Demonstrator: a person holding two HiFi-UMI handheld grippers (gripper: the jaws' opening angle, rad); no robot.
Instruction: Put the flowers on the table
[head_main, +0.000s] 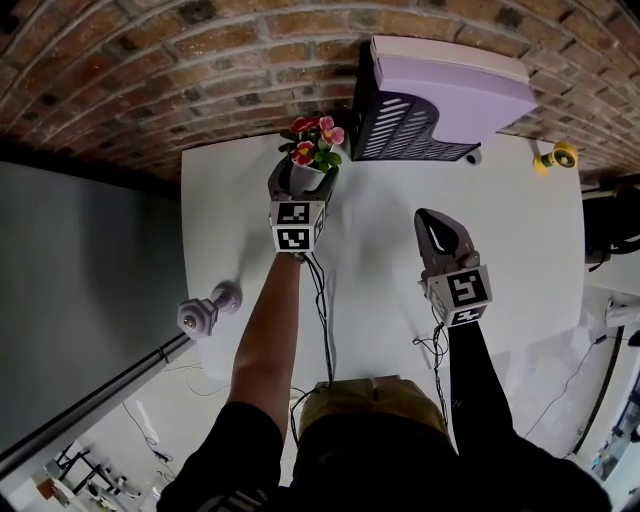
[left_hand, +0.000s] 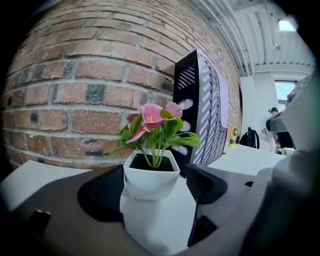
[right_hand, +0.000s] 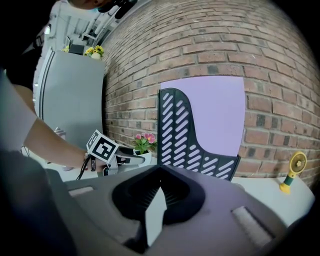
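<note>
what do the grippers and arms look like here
The left gripper and right gripper are grey, tapered, each with a white cube of black square markers and a thin black cable. Right arm: long black sleeve; left: short dark sleeve.

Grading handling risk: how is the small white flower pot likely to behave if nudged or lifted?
The pot looks small and probably light. It seems to taper toward its base, with leafy flowers standing above the rim, so a sideways push may tip it. Its smooth faceted walls could slip in a loose grip.
</note>
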